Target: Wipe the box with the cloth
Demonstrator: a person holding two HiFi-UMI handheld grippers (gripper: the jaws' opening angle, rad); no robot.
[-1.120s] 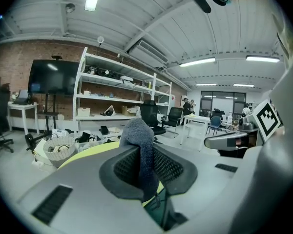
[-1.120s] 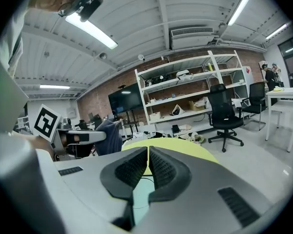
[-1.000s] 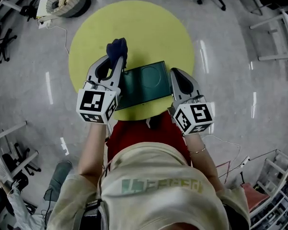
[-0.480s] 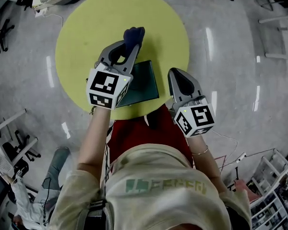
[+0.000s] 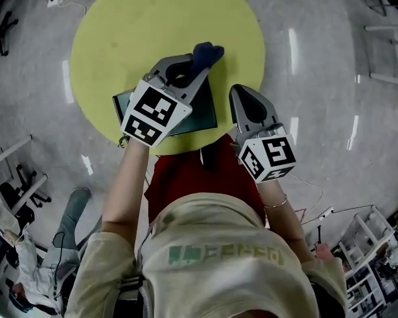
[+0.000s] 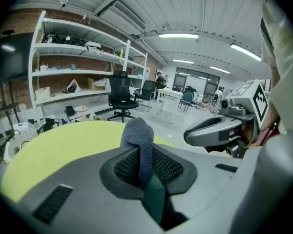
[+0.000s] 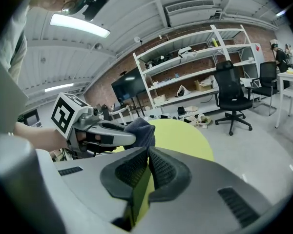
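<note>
Right over the box (image 5: 204, 114), the left gripper (image 5: 196, 70) is hanging with its jaws clamped tight on the dark blue cloth (image 5: 207, 53). The bunched end is poking out past the box's far edge.

The right gripper (image 5: 242, 97) is sitting at the box's right side, jaws pinched nearly together on a thin green edge of the box, so I'm reading it as the steadying hand. The yellow table (image 5: 119, 32) is lying under the box, mostly stretching off beyond its far side.

I'm guessing we're mid-wipe, though I can't tell if the cloth is touching. The next move is calling for pressing the cloth flat on the box's top and dragging it across while the right grip is holding firm.

The left forearm is angling in over the box's near-left corner, and the right is pointing straight along its right side.
</note>
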